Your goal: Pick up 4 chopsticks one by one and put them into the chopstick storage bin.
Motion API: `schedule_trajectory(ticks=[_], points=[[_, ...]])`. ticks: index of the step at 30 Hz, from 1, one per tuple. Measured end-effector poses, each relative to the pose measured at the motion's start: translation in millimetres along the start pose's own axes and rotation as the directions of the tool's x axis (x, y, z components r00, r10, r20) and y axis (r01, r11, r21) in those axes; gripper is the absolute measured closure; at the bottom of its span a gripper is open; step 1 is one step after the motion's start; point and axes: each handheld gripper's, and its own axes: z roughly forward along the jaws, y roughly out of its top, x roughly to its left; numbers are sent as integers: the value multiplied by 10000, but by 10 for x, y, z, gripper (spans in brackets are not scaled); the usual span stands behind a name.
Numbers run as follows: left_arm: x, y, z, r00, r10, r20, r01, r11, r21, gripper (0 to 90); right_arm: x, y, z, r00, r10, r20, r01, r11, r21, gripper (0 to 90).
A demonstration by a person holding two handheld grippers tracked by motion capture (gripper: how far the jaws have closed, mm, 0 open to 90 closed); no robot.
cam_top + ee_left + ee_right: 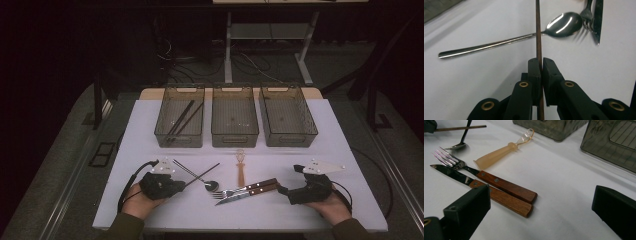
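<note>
Near left on the worktop (150, 210), the left gripper (541, 62) has its fingers clamped on a chopstick (538, 30) near its end: thin, stiff, light, prone to pivoting. The right gripper (539, 207), fingers apart, waits beside the knife (499, 197). Three bins (235, 135) stand far.

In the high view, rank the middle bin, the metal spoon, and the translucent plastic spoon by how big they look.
1. Middle bin, by far the largest.
2. Metal spoon, long and thin.
3. Translucent plastic spoon, shortest.
The bin sits farther from the camera, yet it looks biggest.
</note>
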Motion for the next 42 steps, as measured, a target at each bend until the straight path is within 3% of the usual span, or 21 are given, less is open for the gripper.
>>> schedule_trajectory(ticks=[2, 3, 4, 12, 23, 42], points=[[16, 6, -24, 10000, -52, 16, 52, 9999, -145, 855, 0, 0, 0, 10000, 0, -4, 0, 10000, 2, 16], [5, 7, -27, 9994, -336, 32, 337, 9990, -295, 855, 0, 0, 0, 10000, -5, -5, 5, 10000, 3, 16], [22, 13, -37, 9998, -181, 40, 183, 9994, -304, 855, 1, 0, 0, 10000, -2, -5, 2, 10000, 3, 16], [55, 40, -106, 9977, -663, -125, 650, 9943, -848, 855, 0, -1, 5, 10000, -36, 6, 36, 10000, 36, 16], [176, 104, -175, 9953, -882, -411, 817, 9869, -1390, 855, 3, -2, 7, 10000, -8, -7, 8, 10000, 50, 16], [417, 310, -241, 9868, -1532, -529, 1337, 9540, -2682, 855, -7, -5, 7, 10000, 9, -11, -9, 10000, 35, 16]])
